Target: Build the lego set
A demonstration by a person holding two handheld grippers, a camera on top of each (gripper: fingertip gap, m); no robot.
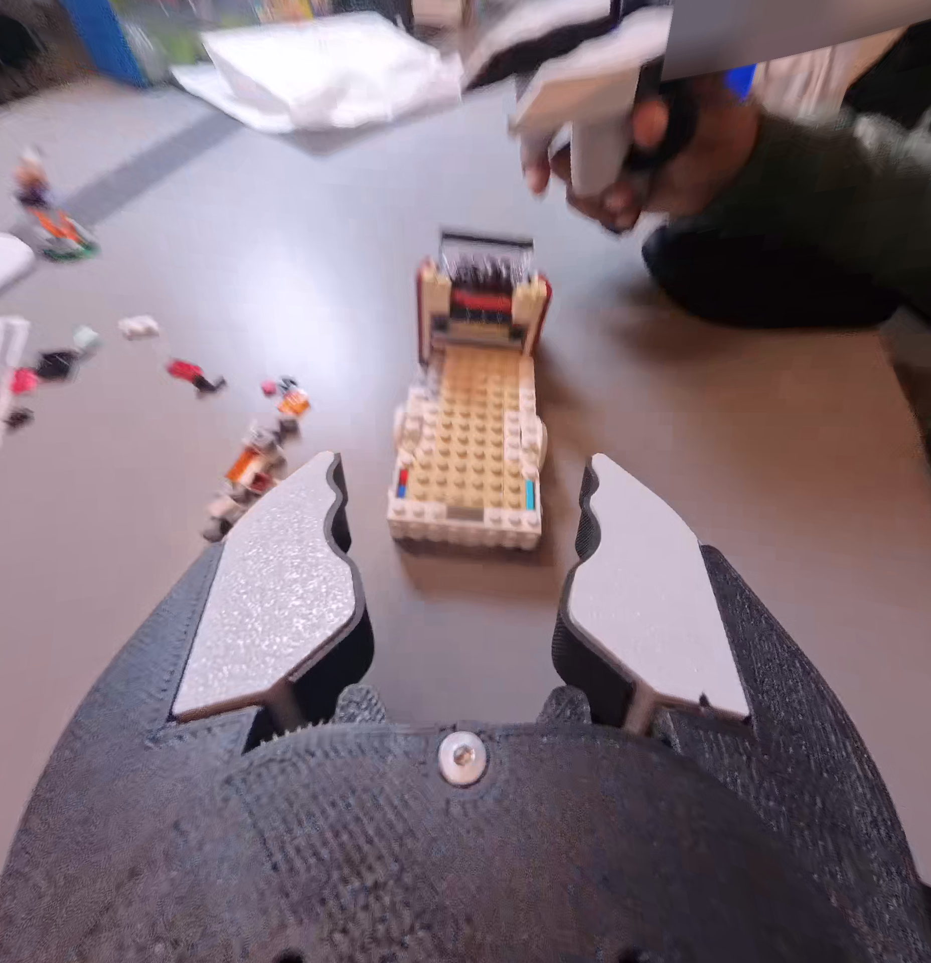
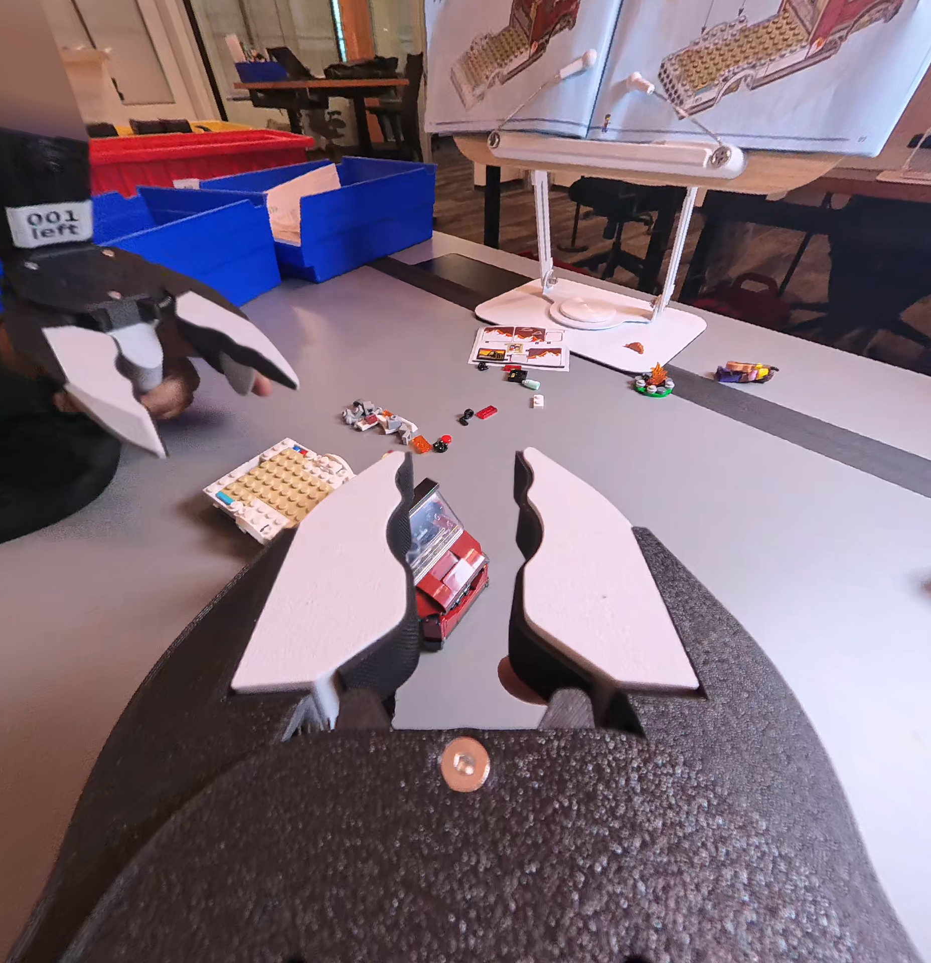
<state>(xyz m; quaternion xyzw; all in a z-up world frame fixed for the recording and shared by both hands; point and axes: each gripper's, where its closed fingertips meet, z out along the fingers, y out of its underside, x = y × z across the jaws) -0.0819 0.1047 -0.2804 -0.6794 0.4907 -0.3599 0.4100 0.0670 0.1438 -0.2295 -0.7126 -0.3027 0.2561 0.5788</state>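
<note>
Model (image 2: 317,500) on table (image 2: 713,495); loose pieces (image 2: 382,419) just behind model, stand (image 2: 591,312) farther behind, bins (image 2: 307,219) behind-left.

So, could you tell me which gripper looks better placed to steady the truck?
Probably the left gripper: its open jaws line up squarely with the truck. The right gripper sits skewed over the red cab.

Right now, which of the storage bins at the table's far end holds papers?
The blue bin nearest the book stand: white sheets stick out of it. No papers are visible in the other blue bin or the red one behind.
</note>
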